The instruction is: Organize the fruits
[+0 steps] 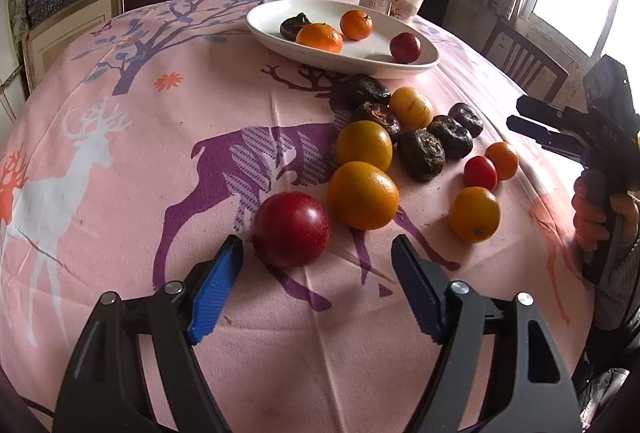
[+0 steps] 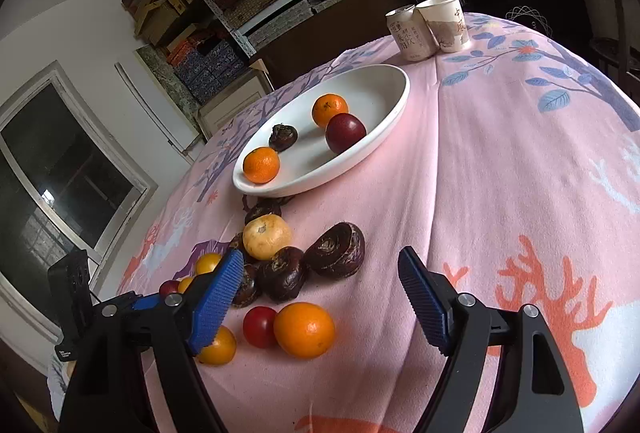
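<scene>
Partly hidden, right wrist view: yellow fruit and dark fruits behind left finger; another dark fruit under white dish rim. Can lettering unreadable.

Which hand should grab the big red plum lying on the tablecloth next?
Left, probably. The left tool is open with the red plum just ahead between its fingertips. The right tool is also open but faces the dark chestnuts further away.
</scene>
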Available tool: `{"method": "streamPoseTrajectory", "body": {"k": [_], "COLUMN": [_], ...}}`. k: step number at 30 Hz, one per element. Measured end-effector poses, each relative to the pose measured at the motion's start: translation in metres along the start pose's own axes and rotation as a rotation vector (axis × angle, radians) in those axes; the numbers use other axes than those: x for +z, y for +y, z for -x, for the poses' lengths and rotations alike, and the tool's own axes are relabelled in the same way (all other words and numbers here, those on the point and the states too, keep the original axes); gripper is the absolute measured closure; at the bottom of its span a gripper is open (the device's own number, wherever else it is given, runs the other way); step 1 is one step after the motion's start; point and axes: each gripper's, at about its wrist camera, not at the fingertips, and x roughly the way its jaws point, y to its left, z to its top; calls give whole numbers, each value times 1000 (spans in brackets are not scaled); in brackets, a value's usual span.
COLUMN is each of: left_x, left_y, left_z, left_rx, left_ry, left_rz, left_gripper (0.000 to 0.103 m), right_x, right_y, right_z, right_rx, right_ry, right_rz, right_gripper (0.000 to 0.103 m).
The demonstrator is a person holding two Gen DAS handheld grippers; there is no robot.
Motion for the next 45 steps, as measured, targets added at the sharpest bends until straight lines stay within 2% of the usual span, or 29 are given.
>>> {"method": "streamPoseTrajectory", "body": {"k": [3, 8, 11, 13, 18, 21, 23, 24, 25, 26, 41, 45], "left_x": [4, 6, 7, 8, 10, 11, 10, 10, 10, 10, 10, 8], "left_y": [2, 3, 6, 7, 8, 11, 12, 14, 17, 19, 21, 27], "left_z": [-1, -4, -5, -6, -9, -8, -4, 1, 4, 6, 4, 12], "left_rx": [4, -46, -81, -90, -110, -128, -139, -140, -158, -175, -182, -192], "left_ry": [-11, -7, -8, -8, -13, -23, -48, -71, -88, -101, -96, -134], "left_rz": [6, 2, 16, 22, 28, 43, 54, 64, 79, 92, 106, 139], "left_gripper": [29, 40, 42, 42, 42, 43, 47, 60, 66, 66, 66, 66], "right_x": [-7, -22, -28, -31, -31, -30, -29, -28, -27, -26, -22, -21], "right_y": [5, 16, 22, 24, 25, 19, 13, 11, 11, 11, 5, 3], "right_z": [-1, -1, -3, -9, -14, -15, -14, -13, -12, -11, -5, -3], "right_rx": [7, -3, -9, -20, -34, 8, 42, 52, 63, 71, 97, 104], "right_ry": [46, 103, 142, 180, 202, 206, 200, 197, 190, 181, 141, 129], "right_rz": [26, 90, 132, 151, 153, 111, 75, 66, 61, 60, 18, 9], "right_gripper": [23, 24, 37, 55, 58, 66, 67, 67, 67, 67, 67, 67]}}
